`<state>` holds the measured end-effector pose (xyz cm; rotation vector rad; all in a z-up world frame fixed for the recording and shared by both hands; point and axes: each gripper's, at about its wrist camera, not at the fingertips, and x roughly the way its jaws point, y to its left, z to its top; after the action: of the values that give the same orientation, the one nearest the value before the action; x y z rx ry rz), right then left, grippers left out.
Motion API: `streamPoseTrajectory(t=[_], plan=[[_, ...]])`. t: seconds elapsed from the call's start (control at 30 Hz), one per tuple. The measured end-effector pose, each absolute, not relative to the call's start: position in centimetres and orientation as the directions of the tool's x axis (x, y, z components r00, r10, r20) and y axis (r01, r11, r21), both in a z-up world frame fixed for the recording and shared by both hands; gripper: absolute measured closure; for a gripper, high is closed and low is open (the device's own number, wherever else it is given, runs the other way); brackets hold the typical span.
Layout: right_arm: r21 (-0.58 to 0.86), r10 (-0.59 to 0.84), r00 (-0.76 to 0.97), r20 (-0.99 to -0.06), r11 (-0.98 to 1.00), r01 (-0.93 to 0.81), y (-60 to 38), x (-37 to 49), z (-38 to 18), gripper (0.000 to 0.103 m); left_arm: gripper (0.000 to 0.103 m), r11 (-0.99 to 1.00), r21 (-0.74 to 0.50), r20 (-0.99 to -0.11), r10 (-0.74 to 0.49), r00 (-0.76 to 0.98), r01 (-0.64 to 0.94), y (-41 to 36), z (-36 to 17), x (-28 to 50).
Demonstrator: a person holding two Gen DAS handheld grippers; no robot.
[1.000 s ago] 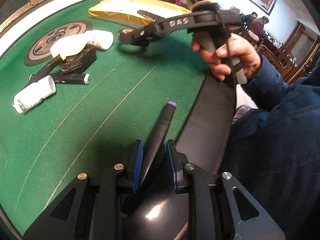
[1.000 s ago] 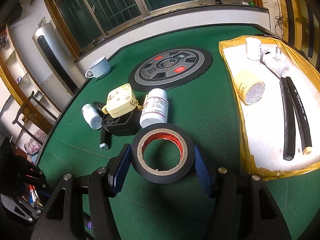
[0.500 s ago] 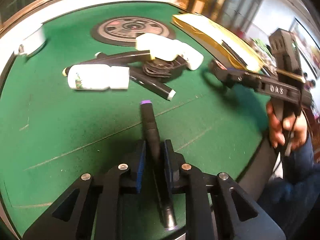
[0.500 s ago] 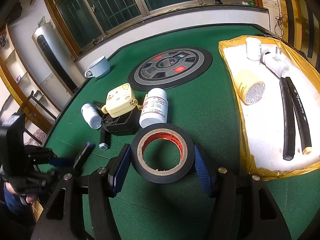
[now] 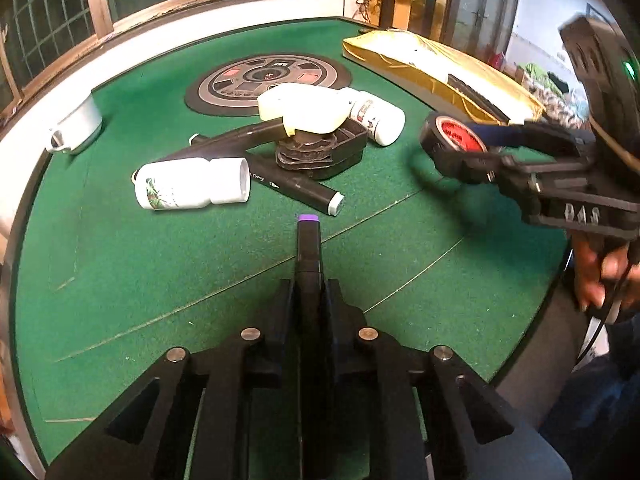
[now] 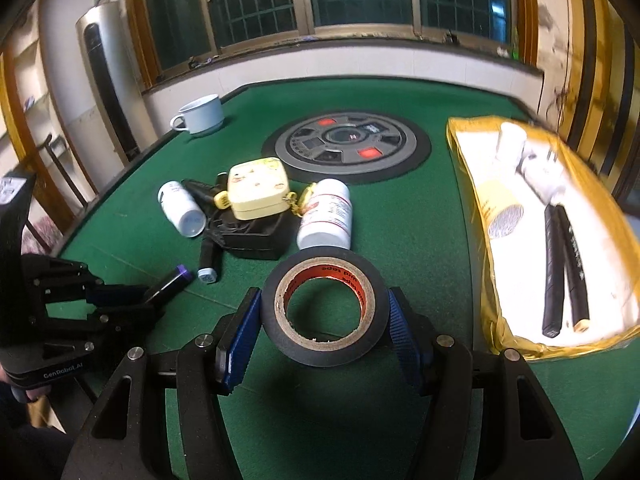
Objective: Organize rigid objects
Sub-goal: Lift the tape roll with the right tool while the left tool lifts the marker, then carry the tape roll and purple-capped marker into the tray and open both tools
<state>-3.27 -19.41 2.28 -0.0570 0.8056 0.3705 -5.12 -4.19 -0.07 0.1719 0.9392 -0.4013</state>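
Note:
My left gripper [image 5: 308,292] is shut on a black marker with a purple cap [image 5: 307,236], which points out over the green table toward the pile. In the right wrist view the same left gripper [image 6: 120,296] sits low on the left, and the marker's purple tip [image 6: 182,271] sticks out of it. My right gripper [image 6: 322,316] is shut on a black tape roll with a red core [image 6: 280,280], held just above the felt. From the left wrist view the tape roll [image 5: 452,136] hangs in the right gripper [image 5: 460,148] to the right of the pile.
The pile holds a white bottle [image 5: 192,190], a cream plug box [image 5: 304,110] on a black charger [image 5: 320,152], another white bottle [image 5: 376,116] and a white-capped marker [image 5: 296,188]. A yellow tray [image 6: 480,208] at right holds markers, a roll and a plug. A cup [image 6: 202,114] stands at the far left edge.
The left jaws have closed fully on the purple-capped marker and the left gripper has swung round to face the pile. The right gripper has moved over the table with the tape roll.

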Motion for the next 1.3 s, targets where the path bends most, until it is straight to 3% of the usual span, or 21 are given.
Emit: streamPoseTrajectory(t=[0.47,1.3], plan=[[0.121,0.370,0.621,-0.691,0.906,-0.405,-16.8,-5.0,2.4,0.047,0.090,0.980,-0.001,-0.627,-0.157,0.763,0.201,-4.1,3.9,-3.2],[0.134,0.358,0.634,-0.685,0.918,-0.373,-17.5,-4.6,3.3,0.047,0.090,0.975,0.090,-0.604,-0.110,0.789,0.205,-6.4,4.0,-3.5]])
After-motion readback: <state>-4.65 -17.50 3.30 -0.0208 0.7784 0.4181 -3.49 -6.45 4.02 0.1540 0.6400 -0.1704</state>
